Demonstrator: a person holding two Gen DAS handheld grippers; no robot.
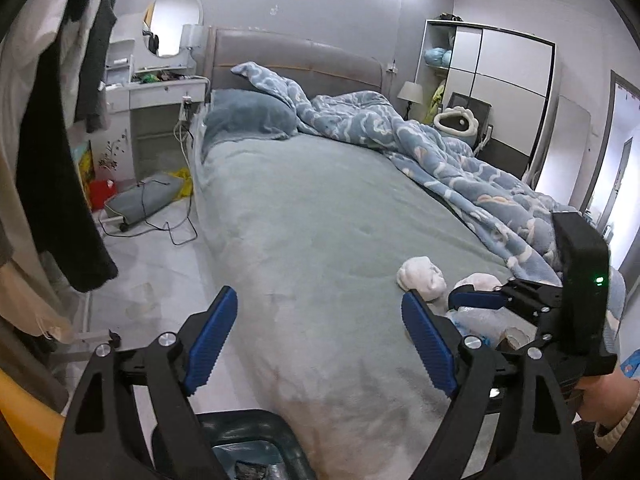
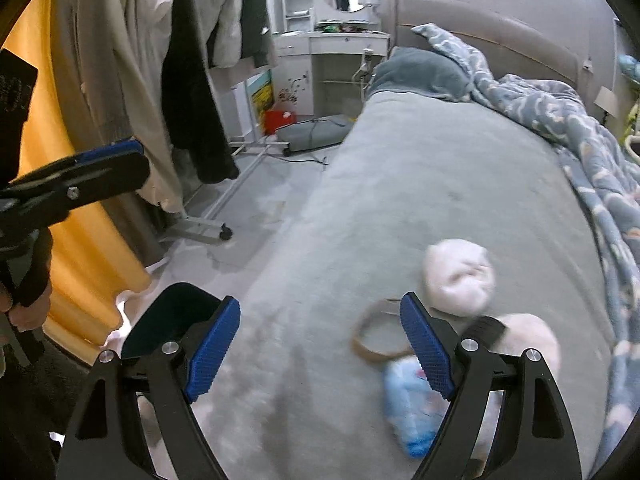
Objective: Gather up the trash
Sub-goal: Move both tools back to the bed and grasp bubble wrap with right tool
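Note:
Trash lies on the grey-green bed (image 1: pixel 312 220) near its foot. Two crumpled white paper balls (image 2: pixel 460 278) sit beside a brown tape ring (image 2: pixel 378 334) and a crushed clear bottle with a blue label (image 2: pixel 412 400). In the left wrist view the paper balls (image 1: pixel 422 278) and the bottle (image 1: pixel 476 322) lie at the right. My right gripper (image 2: pixel 320 344) is open and empty, just above the bed, left of the trash; it also shows in the left wrist view (image 1: pixel 476 300). My left gripper (image 1: pixel 320 340) is open and empty over the bed's foot, above a dark bin (image 1: pixel 248 444).
A blue cloud-pattern duvet (image 1: pixel 440 152) is bunched along the bed's right side. A clothes rack with hanging coats (image 2: pixel 168 60) stands left of the bed. A yellow curtain (image 2: pixel 60 220) hangs at the far left. A grey bag with cables (image 1: pixel 144 200) lies on the floor by the dressing table (image 1: pixel 160 92).

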